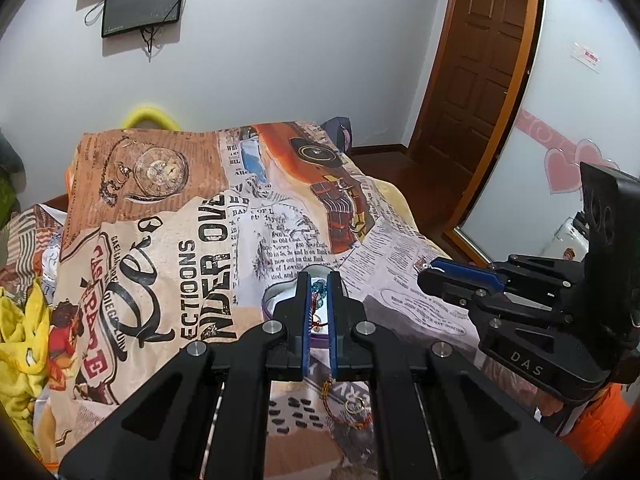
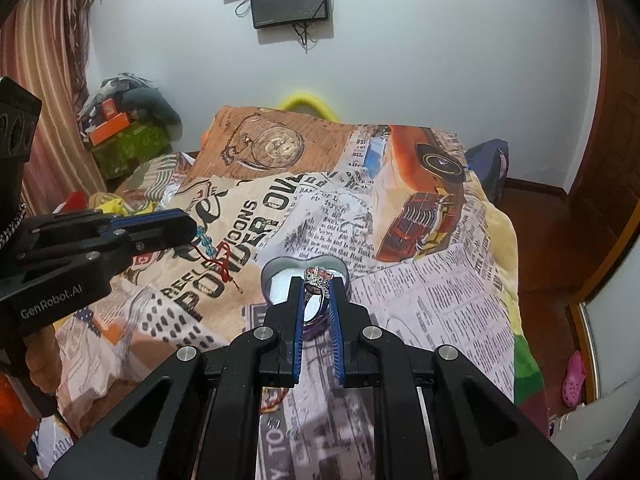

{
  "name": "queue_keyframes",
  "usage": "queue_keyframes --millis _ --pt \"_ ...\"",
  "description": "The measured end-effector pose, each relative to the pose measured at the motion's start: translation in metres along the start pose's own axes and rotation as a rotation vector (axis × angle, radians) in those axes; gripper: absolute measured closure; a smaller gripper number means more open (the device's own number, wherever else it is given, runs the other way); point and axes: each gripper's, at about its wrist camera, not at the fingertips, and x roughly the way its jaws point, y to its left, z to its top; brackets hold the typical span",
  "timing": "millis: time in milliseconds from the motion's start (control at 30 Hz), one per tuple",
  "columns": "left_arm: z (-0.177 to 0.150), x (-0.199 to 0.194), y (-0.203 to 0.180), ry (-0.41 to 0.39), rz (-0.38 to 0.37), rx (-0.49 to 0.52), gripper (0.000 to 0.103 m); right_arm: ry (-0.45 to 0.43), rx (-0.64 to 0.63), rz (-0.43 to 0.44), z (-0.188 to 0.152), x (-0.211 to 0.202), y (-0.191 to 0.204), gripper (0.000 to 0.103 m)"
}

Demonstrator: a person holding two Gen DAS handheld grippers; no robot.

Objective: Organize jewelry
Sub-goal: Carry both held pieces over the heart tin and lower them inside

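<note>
A heart-shaped purple box [image 1: 280, 296] with a white lining lies on the printed cloth; it also shows in the right wrist view [image 2: 280, 270]. My left gripper [image 1: 320, 280] is shut on a teal bead bracelet with red cord [image 1: 319, 288] and holds it above the box; the bracelet hangs from its tips in the right wrist view [image 2: 212, 250]. My right gripper [image 2: 318, 284] is shut on a silver ring with a sparkling top [image 2: 316, 278], just over the box. A red cord bracelet with a gold ring [image 1: 352, 408] lies on the cloth close to me.
The printed newspaper-pattern cloth [image 2: 420, 300] covers a raised surface. Yellow fabric [image 1: 24, 340] lies at the left. A wooden door [image 1: 480, 60] stands at the right, and screens [image 2: 290, 0] hang on the back wall. Piled boxes and clothes [image 2: 128, 128] sit at the far left.
</note>
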Motion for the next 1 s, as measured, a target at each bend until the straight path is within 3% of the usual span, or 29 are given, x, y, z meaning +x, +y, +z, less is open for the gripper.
queue_keyframes --millis 333,1000 --pt "0.001 0.044 0.016 0.060 -0.020 -0.026 0.098 0.041 0.026 0.014 0.007 0.039 -0.011 0.092" --pt "-0.011 0.111 0.038 0.173 -0.076 -0.090 0.098 0.213 0.002 0.094 0.003 0.110 -0.011 0.092"
